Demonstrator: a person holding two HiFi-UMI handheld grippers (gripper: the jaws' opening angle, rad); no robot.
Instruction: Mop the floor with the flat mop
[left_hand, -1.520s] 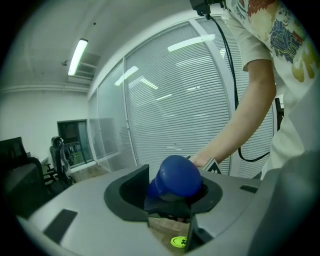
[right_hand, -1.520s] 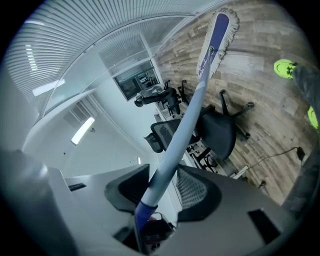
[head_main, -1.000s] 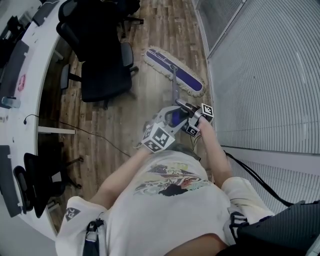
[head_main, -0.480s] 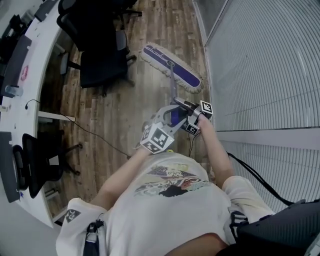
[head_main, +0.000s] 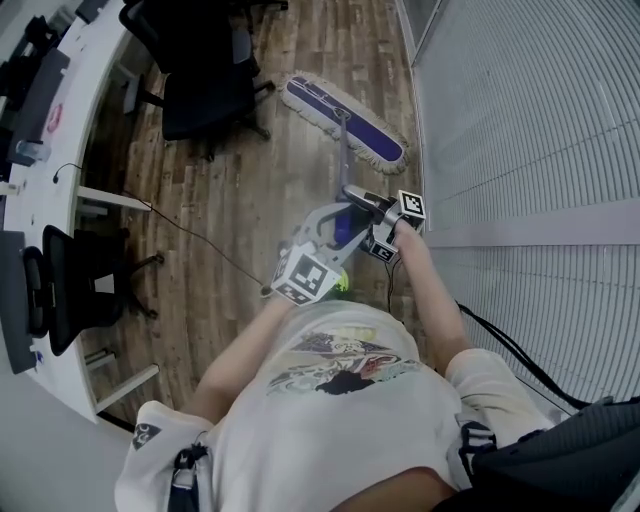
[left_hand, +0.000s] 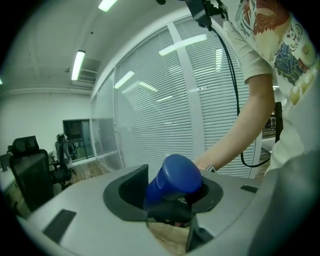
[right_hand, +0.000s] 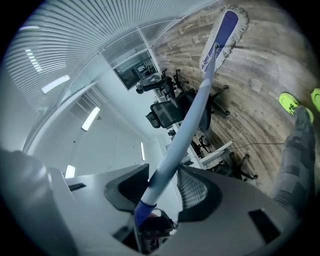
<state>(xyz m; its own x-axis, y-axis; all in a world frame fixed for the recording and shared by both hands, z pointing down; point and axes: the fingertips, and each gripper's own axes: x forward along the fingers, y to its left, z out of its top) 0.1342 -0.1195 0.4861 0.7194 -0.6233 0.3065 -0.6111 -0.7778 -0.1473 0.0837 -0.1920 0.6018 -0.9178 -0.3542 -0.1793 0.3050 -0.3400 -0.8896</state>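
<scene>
Mop head (head_main: 345, 125) deep blue, edged with a white fringe; handle (right_hand: 185, 135) pale blue-grey, with a darker blue top end; floor (head_main: 250, 200) brown wood planks, streaked light and dark; chairs (head_main: 205, 90) black; desk (head_main: 35, 215) white; blinds (head_main: 530, 110) pale grey in fine horizontal slats; shirt (head_main: 340, 400) white with a many-coloured print; left gripper (left_hand: 172, 192) and right gripper (right_hand: 160, 192) grey with black inner faces; cubes (head_main: 305, 277) white with black square markers; shoes (right_hand: 289, 104) neon yellow-green.

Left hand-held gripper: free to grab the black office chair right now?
Probably not. The left hand-held gripper is shut on the mop's blue handle end, and the black office chair stands well off across the floor.
</scene>
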